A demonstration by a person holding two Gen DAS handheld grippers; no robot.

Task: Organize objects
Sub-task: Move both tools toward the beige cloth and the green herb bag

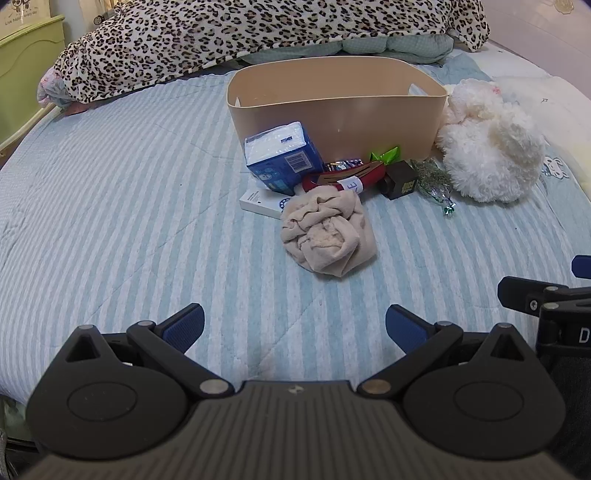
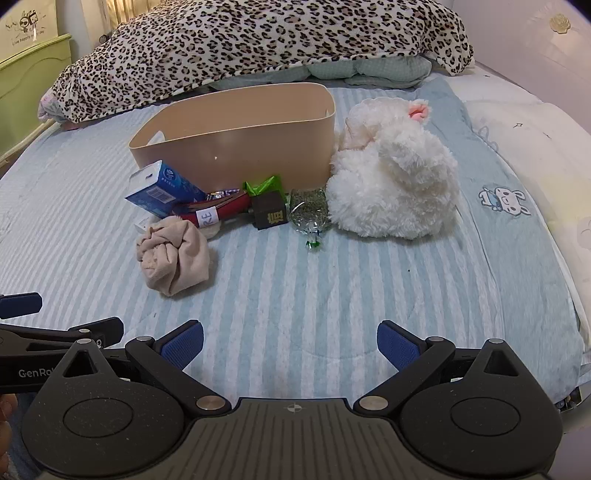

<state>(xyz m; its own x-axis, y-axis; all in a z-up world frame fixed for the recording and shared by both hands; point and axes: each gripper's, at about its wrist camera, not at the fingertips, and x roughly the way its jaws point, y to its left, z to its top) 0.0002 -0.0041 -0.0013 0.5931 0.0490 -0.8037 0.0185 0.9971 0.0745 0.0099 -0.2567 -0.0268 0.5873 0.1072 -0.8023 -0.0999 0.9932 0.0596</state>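
On the blue-and-white striped bed [image 1: 129,206], listed left to right from my left wrist view: one beige bin [image 1: 332,110], open-topped, standing upright at the middle of the bed, with the clutter lined up along its near wall. One blue tissue pack [image 1: 282,157], tilted, leaning near the bin's left front corner. One flat white box [image 1: 258,203], lying partly under the tissue pack. One crumpled beige cloth [image 1: 327,236], nearest to me of all the items, touching the white box. One red item with a white label [image 1: 347,179], lying just behind the cloth; what it is I cannot tell. One green foil wrapper [image 1: 388,153], against the bin wall. One small black box with gold print [image 1: 400,179], just beside the red item. One clear packet of green bits [image 1: 434,181], next to the black box. One white plush toy [image 1: 487,144], touching the bin's right end. Behind everything, one leopard-print blanket [image 1: 258,33] heaped across the head of the bed. My left gripper [image 1: 295,326]: jaws apart, holding nothing, low over bare bedding well short of the cloth. My right gripper [image 2: 290,345]: jaws likewise apart and holding nothing, near the left gripper.
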